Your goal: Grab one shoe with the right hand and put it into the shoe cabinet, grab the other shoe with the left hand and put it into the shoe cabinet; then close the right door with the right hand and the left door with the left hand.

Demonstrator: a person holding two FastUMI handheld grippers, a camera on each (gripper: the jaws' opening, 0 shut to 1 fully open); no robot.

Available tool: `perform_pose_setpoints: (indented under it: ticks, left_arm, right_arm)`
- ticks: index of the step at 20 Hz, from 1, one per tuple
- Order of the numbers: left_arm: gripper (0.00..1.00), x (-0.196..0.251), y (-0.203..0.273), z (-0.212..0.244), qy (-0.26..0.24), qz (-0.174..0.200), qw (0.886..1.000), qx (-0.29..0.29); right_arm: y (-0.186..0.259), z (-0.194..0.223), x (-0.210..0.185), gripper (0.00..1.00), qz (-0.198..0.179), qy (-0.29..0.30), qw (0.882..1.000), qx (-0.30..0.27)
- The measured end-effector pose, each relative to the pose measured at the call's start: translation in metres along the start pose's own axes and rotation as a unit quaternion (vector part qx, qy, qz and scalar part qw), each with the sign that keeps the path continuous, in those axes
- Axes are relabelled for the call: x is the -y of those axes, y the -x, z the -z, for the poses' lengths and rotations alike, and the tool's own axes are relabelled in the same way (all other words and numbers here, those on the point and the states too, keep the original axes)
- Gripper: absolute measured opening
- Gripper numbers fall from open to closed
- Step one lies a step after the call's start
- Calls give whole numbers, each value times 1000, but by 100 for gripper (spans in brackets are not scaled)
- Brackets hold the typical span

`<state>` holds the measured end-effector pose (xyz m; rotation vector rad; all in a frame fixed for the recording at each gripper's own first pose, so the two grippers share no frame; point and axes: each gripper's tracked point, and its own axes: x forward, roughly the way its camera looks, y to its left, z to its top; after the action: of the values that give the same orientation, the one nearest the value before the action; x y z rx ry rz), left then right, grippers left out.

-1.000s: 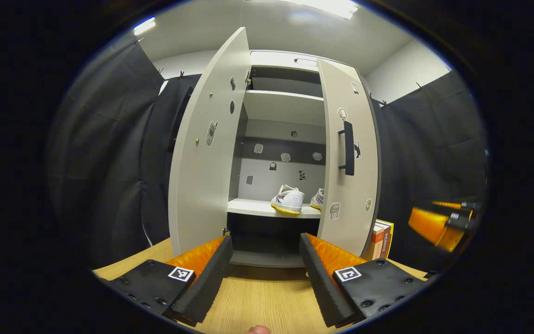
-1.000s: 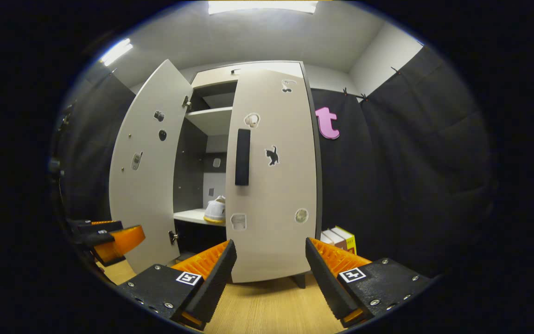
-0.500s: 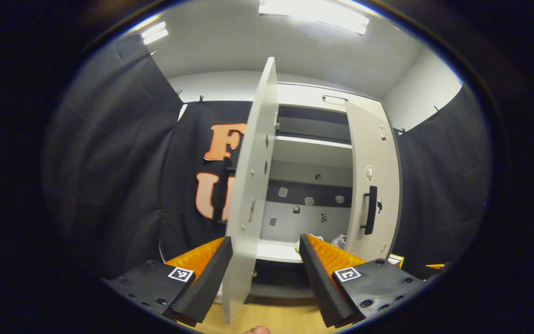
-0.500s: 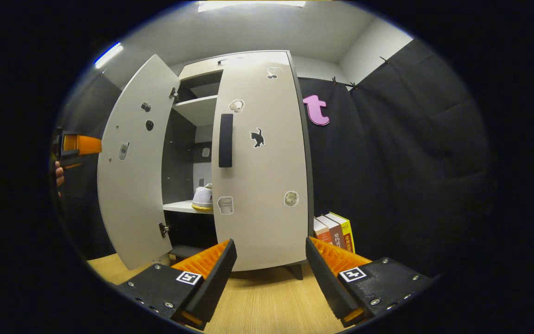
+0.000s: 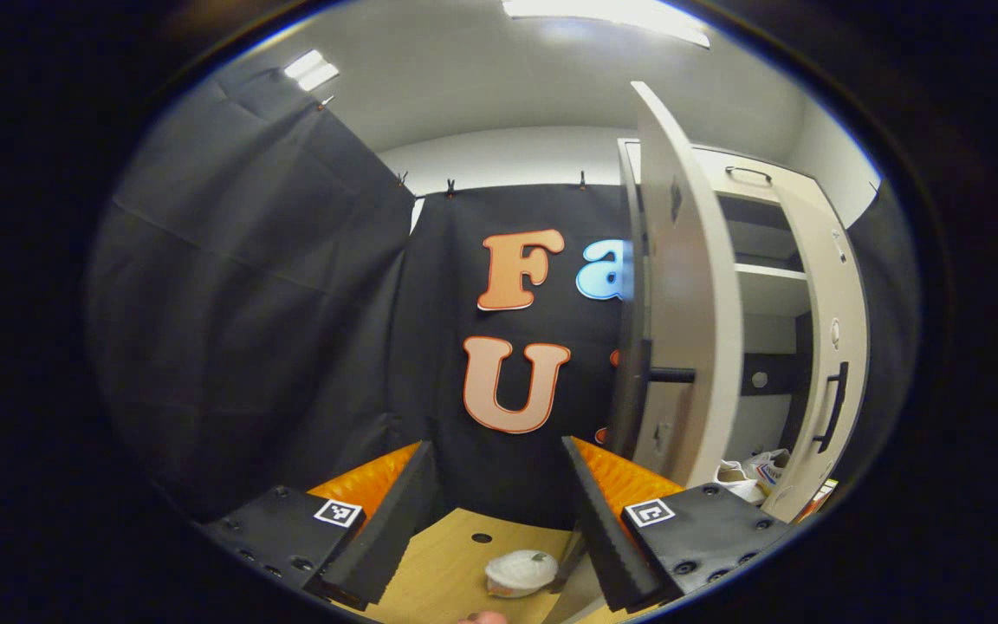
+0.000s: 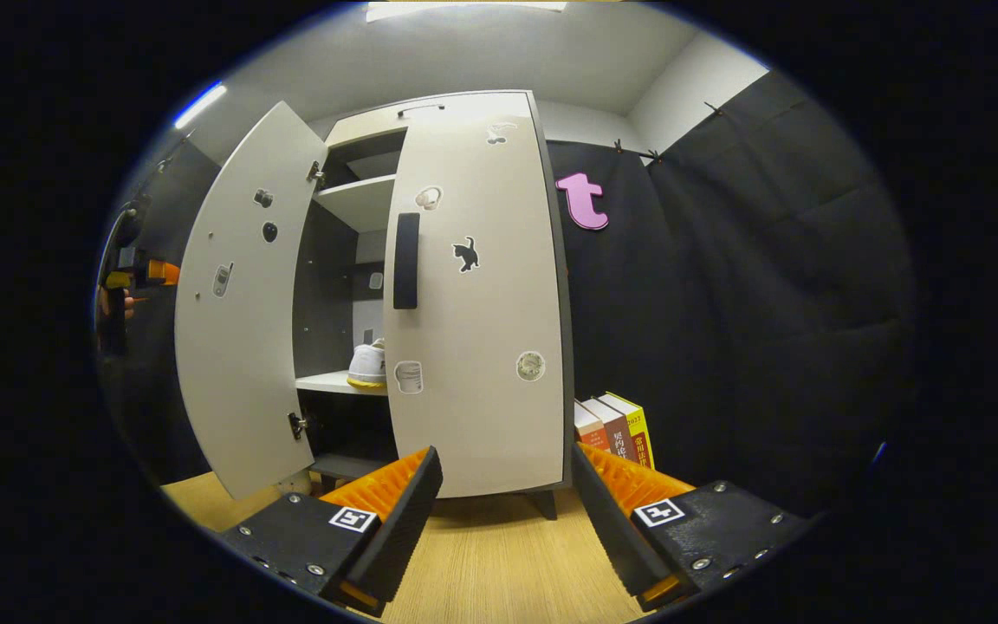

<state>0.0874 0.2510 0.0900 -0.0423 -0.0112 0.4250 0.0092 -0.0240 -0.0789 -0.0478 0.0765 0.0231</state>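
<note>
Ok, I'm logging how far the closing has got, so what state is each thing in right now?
Right door: almost shut.
Left door: swung wide open.
Shoes: on the cabinet's lower shelf, inside.
Books: standing upright beside the cabinet.
Left gripper: jaws open, holding nothing, beside the left door's outer face.
Right gripper: jaws open, holding nothing, in front of the right door.

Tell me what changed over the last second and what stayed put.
The left gripper swung left, around the outer side of the open left door; from the right gripper view it sits beyond that door. The right door went from ajar to nearly shut. The right gripper stayed open, grasping nothing. A shoe stays on the shelf, books beside the cabinet.
</note>
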Motion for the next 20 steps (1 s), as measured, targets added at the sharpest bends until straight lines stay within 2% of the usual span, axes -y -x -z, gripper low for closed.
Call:
perform_pose_setpoints:
  ticks: [2, 3, 4, 5, 6, 7, 9, 10, 15, 16, 17, 20]
  left_arm:
    - [95, -7, -20, 8, 9, -3, 1000, -8]
    - [99, -7, -26, 10, 8, -2, 1000, -10]
    - [94, -2, -30, 13, 6, 4, 1000, -14]
    - [94, 0, -31, 10, 3, 6, 1000, -7]
    - [99, 0, -35, 6, 1, 9, 1000, 0]
    - [99, 2, -33, 8, 4, 11, 1000, -3]
    - [87, 11, -29, 14, 19, 29, 999, -20]
    - [92, 18, -29, 16, 26, 41, 998, -27]
    - [92, 71, -15, 21, 31, 89, 995, -35]
    - [86, 84, -13, 25, 34, 98, 994, -38]
    - [97, 95, -11, 28, 38, 108, 993, -43]
    - [97, 129, -9, 30, 44, 138, 988, -44]
  right_arm:
    - [2, -1, 4, 92, 3, 2, 1000, -1]
    - [2, 0, 6, 92, 4, 1, 1000, -3]
    - [2, 0, 7, 92, 5, 1, 1000, -4]
    - [0, 1, 8, 92, 5, 2, 1000, -6]
    - [-1, 1, 9, 92, 7, 4, 1000, -6]
    - [-1, 0, 10, 92, 8, 3, 1000, -7]
    - [-4, -2, 11, 92, 7, 4, 1000, -7]
    - [-5, -3, 10, 92, 6, 4, 1000, -6]
    - [-6, -8, 10, 93, 4, 1, 1000, -1]
    - [-5, -8, 11, 92, 5, 2, 1000, -2]
    - [-4, -8, 13, 93, 8, 4, 1000, -2]
    - [0, -8, 23, 92, 18, 5, 1000, -1]
